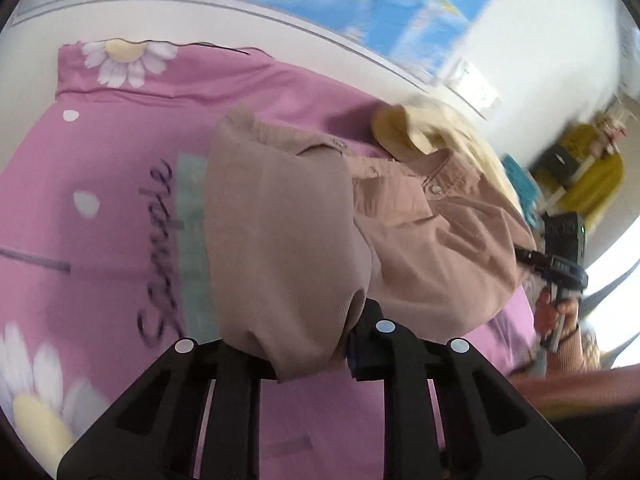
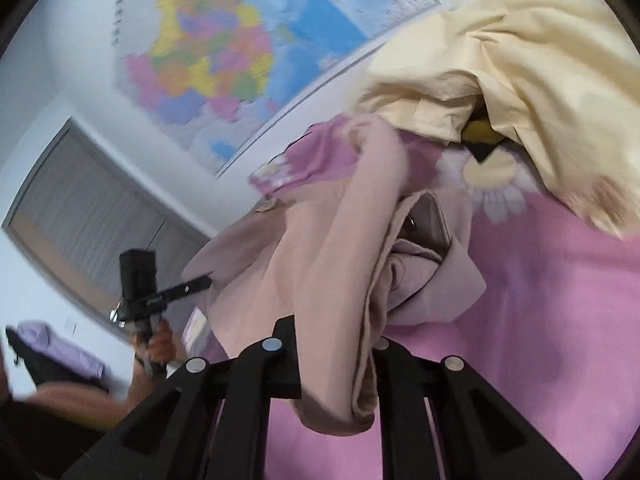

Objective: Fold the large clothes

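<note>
Both tools, left point(image 1: 308, 344) and right point(image 2: 340, 364), clamped on beige shirt point(image 1: 420, 216), stretched between them.

Bright daylight, motion blur throughout, fisheye bending, dark corners.

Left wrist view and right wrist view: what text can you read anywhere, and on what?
"Simple", dark script, on the pink bed sheet.
Wall map: a column of characters down its edge, too blurred to read.
Nothing legible on the beige shirt or the yellow garment.
</note>
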`<state>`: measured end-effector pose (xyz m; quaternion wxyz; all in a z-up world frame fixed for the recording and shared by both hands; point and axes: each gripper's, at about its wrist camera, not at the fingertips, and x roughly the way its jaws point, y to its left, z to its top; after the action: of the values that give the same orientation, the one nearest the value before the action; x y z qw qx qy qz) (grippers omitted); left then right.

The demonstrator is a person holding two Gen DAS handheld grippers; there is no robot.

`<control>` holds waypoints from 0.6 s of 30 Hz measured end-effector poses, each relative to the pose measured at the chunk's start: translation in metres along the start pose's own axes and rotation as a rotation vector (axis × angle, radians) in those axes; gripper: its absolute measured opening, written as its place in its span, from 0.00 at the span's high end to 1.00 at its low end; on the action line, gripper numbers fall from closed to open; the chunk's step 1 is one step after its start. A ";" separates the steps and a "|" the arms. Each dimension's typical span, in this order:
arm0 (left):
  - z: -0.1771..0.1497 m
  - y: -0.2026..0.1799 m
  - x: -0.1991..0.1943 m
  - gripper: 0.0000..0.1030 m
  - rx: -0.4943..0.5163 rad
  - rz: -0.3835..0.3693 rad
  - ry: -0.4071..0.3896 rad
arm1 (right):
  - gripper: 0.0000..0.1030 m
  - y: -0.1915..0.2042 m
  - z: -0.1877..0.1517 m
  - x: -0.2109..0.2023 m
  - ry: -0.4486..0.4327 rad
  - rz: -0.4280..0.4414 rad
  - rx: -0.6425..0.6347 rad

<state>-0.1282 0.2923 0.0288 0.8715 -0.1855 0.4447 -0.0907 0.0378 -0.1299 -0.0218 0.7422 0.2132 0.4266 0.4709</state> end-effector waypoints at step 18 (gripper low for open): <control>0.020 -0.052 0.026 0.20 0.312 0.257 -0.050 | 0.29 0.048 0.030 0.033 -0.006 -0.474 -0.419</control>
<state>-0.0968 0.2415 0.0413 0.9048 0.0080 0.4237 -0.0419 0.0448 -0.0759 0.0151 0.8604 -0.0483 0.3558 0.3617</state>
